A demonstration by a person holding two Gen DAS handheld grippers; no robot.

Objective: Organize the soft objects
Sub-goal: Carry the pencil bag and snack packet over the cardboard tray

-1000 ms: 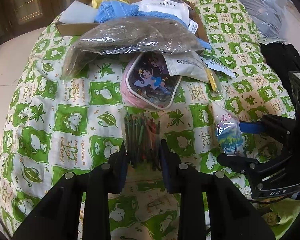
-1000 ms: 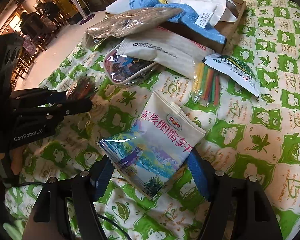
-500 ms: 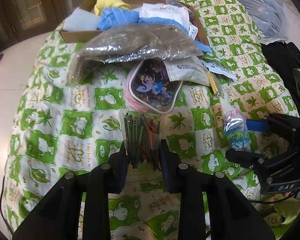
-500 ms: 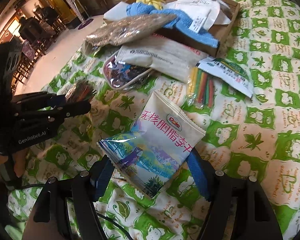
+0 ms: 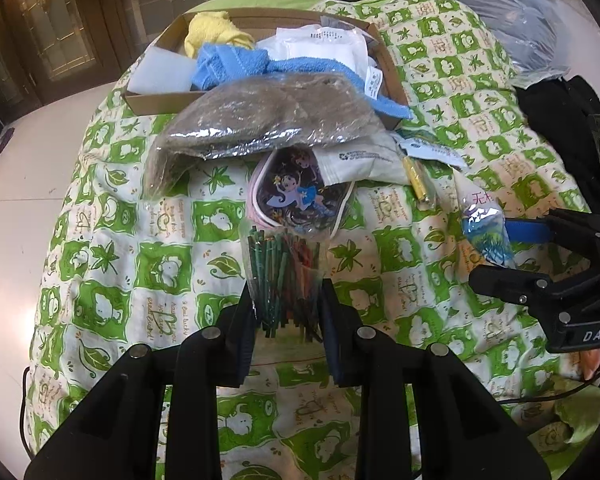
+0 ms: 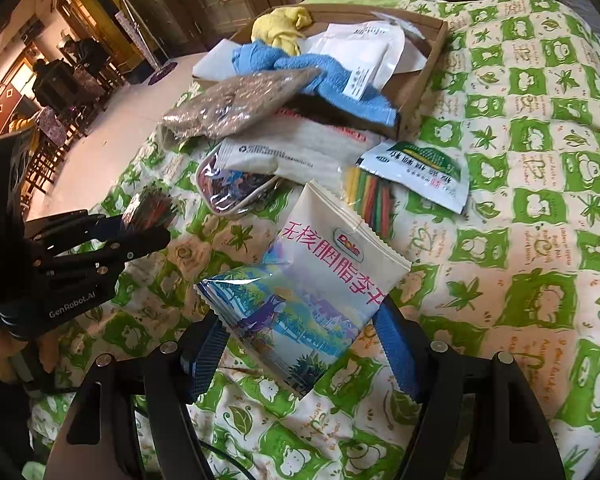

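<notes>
The left gripper [image 5: 286,312] pinches a clear bag of sticks [image 5: 284,276] between its jaws at the lower middle of the left wrist view; the bag stands up out of the jaws, its top fanning above them. The sticks are thin, dark green on the left and reddish on the right, packed tight in crinkled film.

The right gripper [image 6: 300,344] holds a snack pouch [image 6: 312,292] across its wide-set jaws, one blue pad on each side edge, in the lower middle of the right wrist view. The pouch is flat and white with pink characters, a Dole logo and a blue-green landscape print; its zigzag-cut end points to the upper right of the frame.

Both grippers are above a green-and-white quilt [image 6: 540,240]. At the top of the frame sits a cardboard box [image 6: 424,68] with a blue towel [image 6: 328,76], a yellow cloth [image 6: 280,28] and white packets. Just below it lie a brown bag [image 6: 236,104], a cartoon pouch [image 6: 232,184], coloured straws [image 6: 370,200] and a green-printed sachet [image 6: 420,172].
</notes>
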